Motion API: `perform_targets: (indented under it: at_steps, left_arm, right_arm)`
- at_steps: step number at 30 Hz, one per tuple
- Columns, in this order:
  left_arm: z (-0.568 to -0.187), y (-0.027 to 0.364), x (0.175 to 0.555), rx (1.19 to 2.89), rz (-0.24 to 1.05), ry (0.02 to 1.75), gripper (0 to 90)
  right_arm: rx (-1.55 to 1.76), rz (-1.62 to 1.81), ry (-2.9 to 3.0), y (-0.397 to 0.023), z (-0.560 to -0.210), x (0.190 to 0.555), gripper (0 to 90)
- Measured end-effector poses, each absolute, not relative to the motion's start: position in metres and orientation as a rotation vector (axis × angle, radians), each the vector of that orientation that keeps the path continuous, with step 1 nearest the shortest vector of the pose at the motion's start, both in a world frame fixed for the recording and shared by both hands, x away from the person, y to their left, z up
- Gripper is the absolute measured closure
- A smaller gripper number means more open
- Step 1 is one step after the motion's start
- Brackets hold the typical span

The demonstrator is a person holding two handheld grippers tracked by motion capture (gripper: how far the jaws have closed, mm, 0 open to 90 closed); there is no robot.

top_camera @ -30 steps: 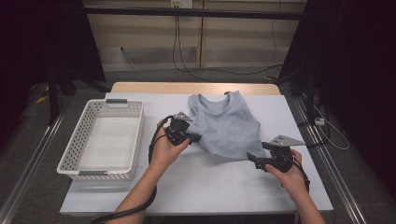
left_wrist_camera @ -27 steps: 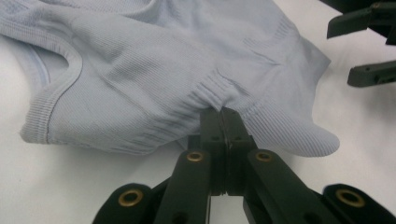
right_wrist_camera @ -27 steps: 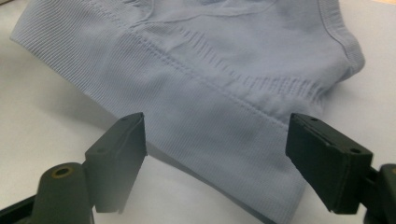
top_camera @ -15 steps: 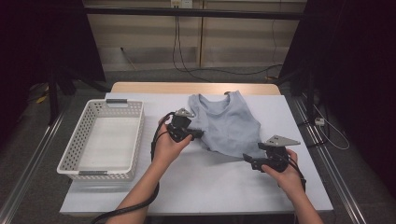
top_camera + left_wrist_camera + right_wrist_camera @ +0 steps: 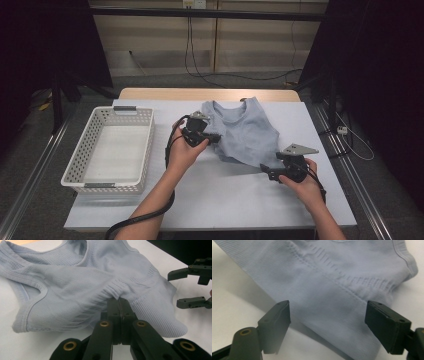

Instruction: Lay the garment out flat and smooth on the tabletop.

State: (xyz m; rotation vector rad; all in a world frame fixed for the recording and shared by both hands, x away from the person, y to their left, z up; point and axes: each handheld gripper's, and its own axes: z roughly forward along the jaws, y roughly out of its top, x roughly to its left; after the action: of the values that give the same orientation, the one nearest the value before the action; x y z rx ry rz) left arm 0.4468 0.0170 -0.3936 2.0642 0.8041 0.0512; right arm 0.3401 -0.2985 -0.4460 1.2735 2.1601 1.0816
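Observation:
A pale blue ribbed tank top [image 5: 247, 131] lies on the white table [image 5: 225, 195], neck toward the far edge. My left gripper [image 5: 216, 137] is shut on a bunched fold of its left side. In the left gripper view the jaws [image 5: 119, 301] meet on the fabric [image 5: 75, 277], which puckers around them. My right gripper [image 5: 265, 170] is open at the top's near hem corner. Its jaws have just been closing a little. In the right gripper view the hem [image 5: 337, 277] lies between and beyond the spread jaws [image 5: 327, 315], and the pads do not touch it. The right gripper [image 5: 175, 290] also shows in the left gripper view.
A white perforated basket [image 5: 148, 150] stands empty on the table's left side. Bare table surface runs along the near edge in front of both hands. Cables trail from the grippers, and dark floor and rails surround the table.
The left gripper has raised its pinch of fabric slightly, so the top's near edge now stands off the table with a shadow under it. The right hand has barely shifted.

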Motion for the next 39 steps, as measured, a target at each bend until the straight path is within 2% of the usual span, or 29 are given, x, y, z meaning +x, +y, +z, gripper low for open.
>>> perform_targets:
  at_steps: [8, 19, 25, 26, 27, 31, 39]
  left_arm:
    - [-0.39, 0.011, 0.454, 2.061, 0.06, 0.81, 90.0]
    - [-0.39, 0.007, 0.457, 2.058, 0.055, 0.815, 89.9]
    - [-0.389, 0.005, 0.458, 2.061, 0.063, 0.807, 89.9]
    - [-0.389, 0.005, 0.458, 2.061, 0.064, 0.806, 90.0]
    - [-0.389, 0.004, 0.458, 2.062, 0.066, 0.804, 90.0]
    - [-0.387, 0.003, 0.457, 2.06, 0.069, 0.797, 89.9]
    - [-0.379, 0.005, 0.454, 2.05, 0.085, 0.783, 90.0]
  right_arm:
    - [1.279, 1.058, 2.153, -0.305, -0.446, 0.34, 23.7]
    - [1.334, 1.012, 2.146, -0.316, -0.452, 0.342, 30.7]
    - [1.384, 0.969, 2.155, -0.319, -0.457, 0.346, 49.4]
    - [1.383, 0.965, 2.15, -0.32, -0.457, 0.347, 54.9]
    - [1.379, 0.953, 2.146, -0.32, -0.456, 0.347, 64.9]
    - [1.411, 0.954, 2.133, -0.322, -0.453, 0.348, 85.8]
    - [1.441, 1.027, 2.145, -0.329, -0.438, 0.338, 87.1]
